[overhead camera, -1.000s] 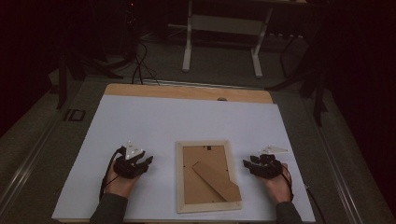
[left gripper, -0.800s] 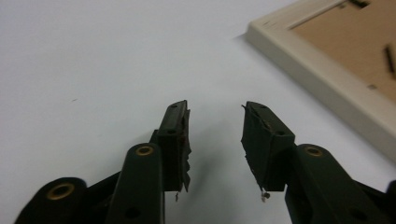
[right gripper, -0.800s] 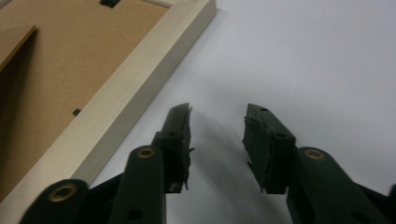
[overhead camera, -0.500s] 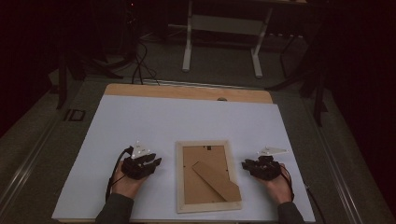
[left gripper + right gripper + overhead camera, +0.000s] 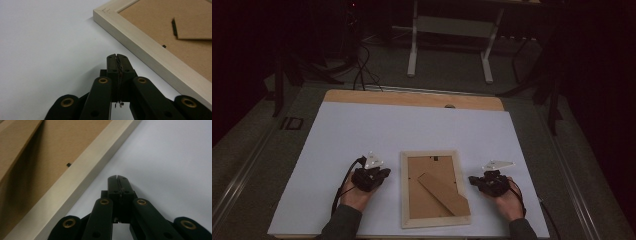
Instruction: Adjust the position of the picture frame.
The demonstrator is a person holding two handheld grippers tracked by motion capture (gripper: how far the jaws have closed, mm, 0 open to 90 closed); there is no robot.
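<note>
left gripper (image 5: pixel 382 174): jaws pressed together, nothing clamped, held at 9 o'clock of picture frame (image 5: pixel 434 190) | right gripper (image 5: pixel 474 180): likewise, at 3 o'clock | white sheet (image 5: pixel 412 130) beneath

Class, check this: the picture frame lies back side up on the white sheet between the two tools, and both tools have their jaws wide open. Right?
Not quite. The left tool and right tool are shut with nothing between the jaws, as each gripper view shows. The picture frame does lie back up on the white sheet between them.
</note>
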